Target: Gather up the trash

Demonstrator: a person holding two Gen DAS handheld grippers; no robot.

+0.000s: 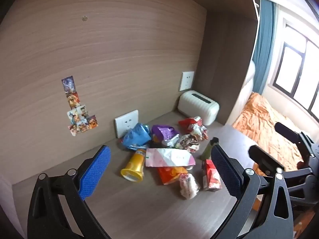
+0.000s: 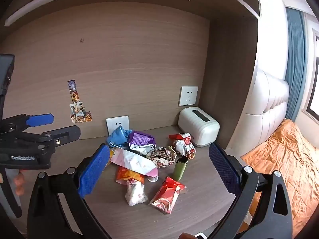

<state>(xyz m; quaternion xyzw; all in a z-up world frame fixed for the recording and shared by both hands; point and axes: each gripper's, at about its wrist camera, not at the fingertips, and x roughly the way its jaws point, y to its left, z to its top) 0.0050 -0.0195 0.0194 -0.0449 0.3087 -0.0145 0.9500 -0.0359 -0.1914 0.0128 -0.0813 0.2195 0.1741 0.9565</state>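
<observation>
**Trash heaped on the desk, both grippers spread and empty**

The left gripper (image 1: 159, 171) hangs above the desk (image 1: 149, 209) with its blue pads wide apart, nothing between them. The right gripper (image 2: 159, 171) is likewise spread and holds nothing.

Only the left wrist view shows the yellow cup (image 1: 134, 166) whole, lying on its side at the left of the trash pile (image 1: 167, 151); in the right wrist view a blue pad hides nearly all of it. The right wrist view alone shows the padded white headboard (image 2: 267, 107).

The pile sits mid-desk, in front of the lower wall socket (image 1: 126, 123). Counted: one blue bag (image 1: 135, 137), one purple packet (image 1: 162, 132), one pink-and-white wrapper (image 1: 169, 157), one green lighter (image 2: 180, 168), two wall sockets, one white tissue box (image 1: 197, 106). Red wrappers are crumpled; their number I cannot tell.
</observation>
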